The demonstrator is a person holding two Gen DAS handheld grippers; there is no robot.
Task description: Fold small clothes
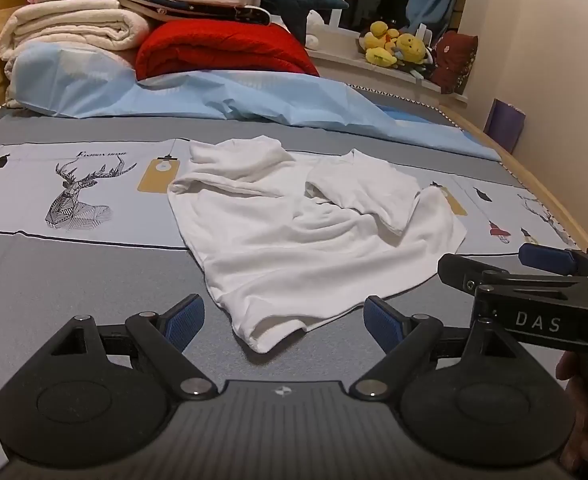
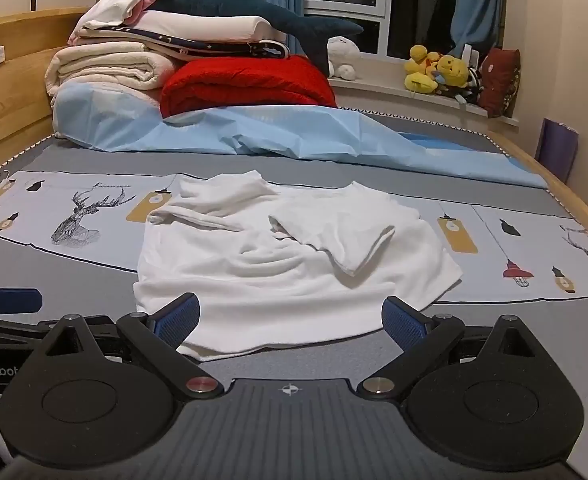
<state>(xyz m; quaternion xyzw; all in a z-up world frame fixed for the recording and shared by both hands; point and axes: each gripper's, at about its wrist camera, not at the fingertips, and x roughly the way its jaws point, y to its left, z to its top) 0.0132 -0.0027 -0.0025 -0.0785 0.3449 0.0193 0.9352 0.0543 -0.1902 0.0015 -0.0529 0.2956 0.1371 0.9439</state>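
Observation:
A small white T-shirt (image 1: 294, 236) lies rumpled on the bed, both sleeves folded inward over its body; it also shows in the right wrist view (image 2: 285, 264). My left gripper (image 1: 283, 322) is open and empty, with the shirt's near hem corner between its blue pads. My right gripper (image 2: 291, 322) is open and empty, its jaws astride the shirt's near hem. The right gripper also appears at the right edge of the left wrist view (image 1: 534, 276), and one of the left gripper's fingers (image 2: 7, 300) shows at the left of the right wrist view.
The bed sheet (image 1: 73, 280) is grey with a deer print. A crumpled light blue cover (image 1: 221, 100) lies behind the shirt. Folded blankets and a red quilt (image 1: 221, 48) are stacked at the headboard. Plush toys (image 1: 398, 48) sit on the windowsill. The wooden bed edge (image 1: 550, 184) runs along the right.

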